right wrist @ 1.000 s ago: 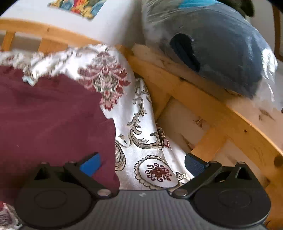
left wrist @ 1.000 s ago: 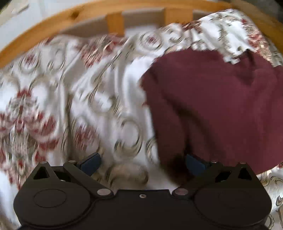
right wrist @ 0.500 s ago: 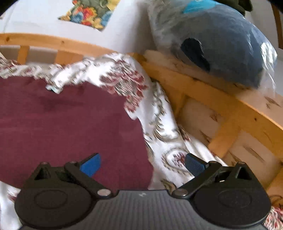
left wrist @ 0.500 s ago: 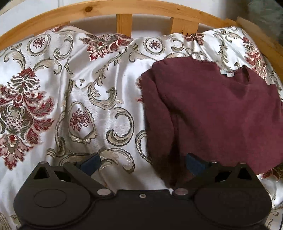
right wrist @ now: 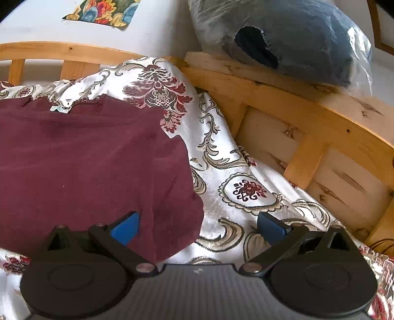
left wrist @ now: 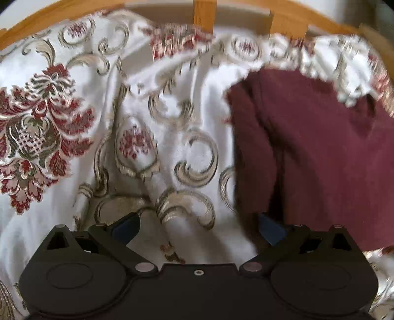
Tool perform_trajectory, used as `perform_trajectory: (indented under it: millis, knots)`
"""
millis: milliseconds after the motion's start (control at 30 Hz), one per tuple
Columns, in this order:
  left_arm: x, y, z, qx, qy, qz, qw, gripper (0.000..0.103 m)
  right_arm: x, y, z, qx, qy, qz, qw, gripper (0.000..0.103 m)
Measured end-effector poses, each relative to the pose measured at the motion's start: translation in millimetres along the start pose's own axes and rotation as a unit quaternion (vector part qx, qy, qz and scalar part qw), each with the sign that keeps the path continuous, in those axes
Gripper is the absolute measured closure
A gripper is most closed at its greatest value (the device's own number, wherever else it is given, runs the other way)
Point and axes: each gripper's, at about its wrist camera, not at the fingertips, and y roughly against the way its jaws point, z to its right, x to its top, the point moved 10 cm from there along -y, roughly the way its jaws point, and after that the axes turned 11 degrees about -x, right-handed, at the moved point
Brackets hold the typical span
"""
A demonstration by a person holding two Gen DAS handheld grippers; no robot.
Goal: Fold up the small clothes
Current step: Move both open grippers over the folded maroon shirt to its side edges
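A dark maroon shirt [left wrist: 320,152] lies spread on a white bedspread with red and gold ornament [left wrist: 98,123]. In the left wrist view it fills the right side, with a folded left edge. My left gripper [left wrist: 198,227] is open and empty, low over the bedspread at the shirt's lower left corner; its right finger is at the cloth's edge. In the right wrist view the shirt [right wrist: 86,167] fills the left side, its collar with a pale label at the top. My right gripper [right wrist: 198,226] is open and empty, astride the shirt's lower right corner.
A wooden slatted bed frame [left wrist: 202,12] curves behind the bedspread. In the right wrist view a wooden rail [right wrist: 307,118] runs along the right side, with a dark blue bundle in clear plastic [right wrist: 283,37] on it. A colourful picture [right wrist: 103,11] hangs on the wall.
Both grippers have shifted over the bed. The left view slid so the shirt sits farther right; the right view moved left, so the shirt's corner now lies between its fingers. Both stay open.
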Motion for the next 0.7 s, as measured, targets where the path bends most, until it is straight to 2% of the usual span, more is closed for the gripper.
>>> perform_trajectory:
  millis: [133,200,300,433,633,700]
  knots:
    - [7.5,9.1,11.7,-0.046,0.008,0.036,0.9983,0.001,-3.3,3.6,-2.8,-0.004,0.004,0.011,1.0,0.0]
    - [9.5,6.4,17.0,-0.054,0.011,0.045,0.9975,0.001,-3.6,4.2,-3.5,-0.005,0.005,0.013,1.0,0.0]
    - [9.5,-5.0,21.1,-0.044,0.002,0.05,0.9978,0.001,-4.3,4.6,-3.6,-0.005,0.003,0.016,1.0,0.0]
    - [4.2,-18.8,19.5,-0.018,-0.008,0.033,0.9993,0.001,-4.3,4.7,-3.3,-0.004,0.0,0.02,1.0,0.0]
    - [0.7,-23.4,15.3,-0.023,-0.003,0.026,0.9994,0.001,-0.2,9.0,-1.8,-0.01,0.003,0.024,1.0,0.0]
    - [0.8,-22.8,15.2,-0.027,-0.001,0.027,0.9993,0.001,10.5,21.5,-1.8,-0.02,0.01,0.043,0.999,0.0]
